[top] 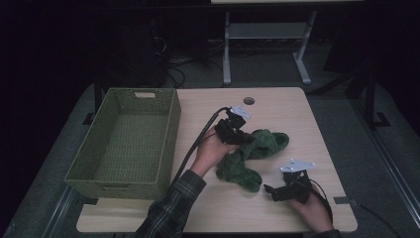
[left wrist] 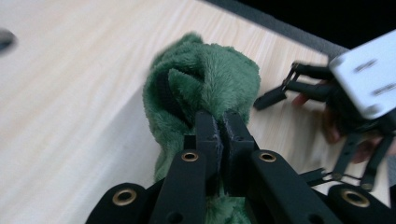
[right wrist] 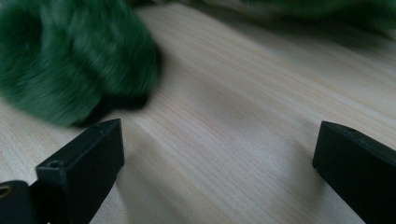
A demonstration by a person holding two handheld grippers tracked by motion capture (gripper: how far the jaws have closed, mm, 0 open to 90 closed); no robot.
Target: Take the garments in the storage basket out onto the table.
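So there's a light wood table [top: 277, 208] w/ a green woven basket [top: 171, 144] on the left side, handle slot in the far wall. Nothing in it afaict, just the woven bottom showing. It hangs a bit over the table's left edge.

Green fuzzy cloth [top: 247, 158] is lying crumpled around the middle of the table, right of the basket and well apart from it. It's not in the basket, just on the bare wood, one lobe going far-right and another coming near.

Left gripper [top: 236, 130] sits at the cloth's far-left end, hand behind it, cable trailing back toward the near edge. In the left gripper view its jaws are pinched nearly together w/ a fold of the cloth [left wrist: 201, 88] caught btwn them, fabric bunching up just past the tips. So that one's clamped on the cloth.

Right gripper [top: 270, 189] is near the near-right corner of the table, tips pointing left toward the near end of the cloth, close but not touching. Grey plate on top. In the right gripper view the jaws stand wide apart w/ only bare wood btwn them, and the cloth [right wrist: 70, 60] is blurry up at the far left, just beyond the left jaw.

Person's plaid sleeve [top: 171, 208] comes in at the near edge, beside the basket's near-right corner.
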